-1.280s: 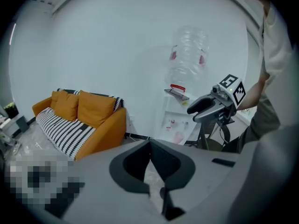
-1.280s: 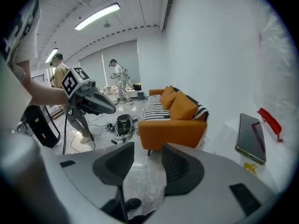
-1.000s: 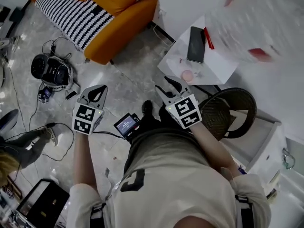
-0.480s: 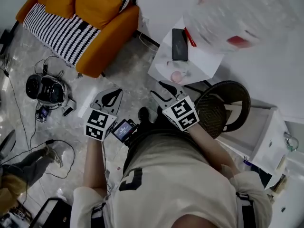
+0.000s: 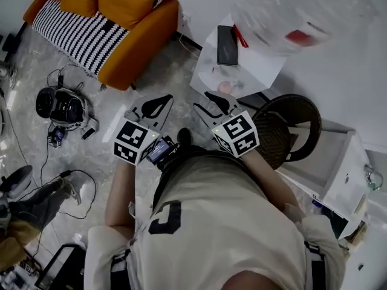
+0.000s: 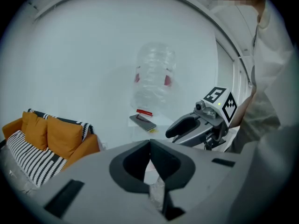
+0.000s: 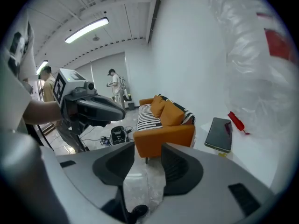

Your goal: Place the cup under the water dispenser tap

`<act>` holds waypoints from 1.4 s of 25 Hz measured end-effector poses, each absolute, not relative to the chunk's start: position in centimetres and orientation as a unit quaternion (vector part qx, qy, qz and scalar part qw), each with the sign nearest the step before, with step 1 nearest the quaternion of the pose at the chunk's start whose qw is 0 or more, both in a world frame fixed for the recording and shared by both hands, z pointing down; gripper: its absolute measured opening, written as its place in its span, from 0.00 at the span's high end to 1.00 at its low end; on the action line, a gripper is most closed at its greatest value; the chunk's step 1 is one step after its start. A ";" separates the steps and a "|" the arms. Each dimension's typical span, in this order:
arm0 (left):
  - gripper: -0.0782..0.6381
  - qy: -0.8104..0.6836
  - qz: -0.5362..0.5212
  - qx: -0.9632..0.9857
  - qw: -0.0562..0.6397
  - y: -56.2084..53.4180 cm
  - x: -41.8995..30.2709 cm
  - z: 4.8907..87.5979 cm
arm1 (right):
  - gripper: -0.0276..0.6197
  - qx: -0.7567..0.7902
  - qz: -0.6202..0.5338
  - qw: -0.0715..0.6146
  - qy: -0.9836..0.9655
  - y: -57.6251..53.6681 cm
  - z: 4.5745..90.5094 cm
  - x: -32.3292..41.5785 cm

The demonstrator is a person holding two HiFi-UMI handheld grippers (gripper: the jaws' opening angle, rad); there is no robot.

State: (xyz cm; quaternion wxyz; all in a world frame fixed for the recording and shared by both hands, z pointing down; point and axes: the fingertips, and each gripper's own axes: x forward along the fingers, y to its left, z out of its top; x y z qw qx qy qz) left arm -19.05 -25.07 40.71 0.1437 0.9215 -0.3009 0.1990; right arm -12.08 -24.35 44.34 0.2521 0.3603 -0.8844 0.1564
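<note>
The water dispenser's big clear bottle (image 5: 290, 8) with a red label rises at the top right; it also shows in the left gripper view (image 6: 154, 76) and the right gripper view (image 7: 252, 64). No tap is in view. Beside it a white tabletop (image 5: 260, 71) carries a black phone (image 5: 227, 37), a red pen (image 5: 240, 36) and a small pinkish round thing (image 5: 225, 87), perhaps the cup. My left gripper (image 5: 166, 99) hangs over the floor, shut and empty (image 6: 150, 146). My right gripper (image 5: 205, 101) is a little open, nothing between its jaws (image 7: 147, 155), short of the table.
An orange sofa (image 5: 121, 35) with a striped blanket stands at the upper left. A round dark wicker stool (image 5: 287, 128) sits right of the grippers, a white cabinet (image 5: 338, 168) beyond it. A black device with cables (image 5: 63, 104) and someone's legs (image 5: 30, 198) are on the floor at left.
Both grippers have come closer together and moved towards the white table; the left one has shifted right. The view has swung, so the sofa and table sit differently.
</note>
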 end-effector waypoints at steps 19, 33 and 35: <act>0.81 -0.277 0.199 0.933 0.117 -18.3 -7.7 37.8 | 0.90 0.350 0.157 0.203 -0.901 -17.2 41.6 -3.9; 0.81 -0.304 0.192 0.927 0.104 -12.8 -0.2 36.5 | 0.91 0.355 0.149 0.147 -0.911 -12.0 40.0 3.4; 0.81 -0.303 0.188 0.928 0.109 -12.2 0.6 36.1 | 0.91 0.335 0.157 0.143 -0.918 -11.2 39.7 3.9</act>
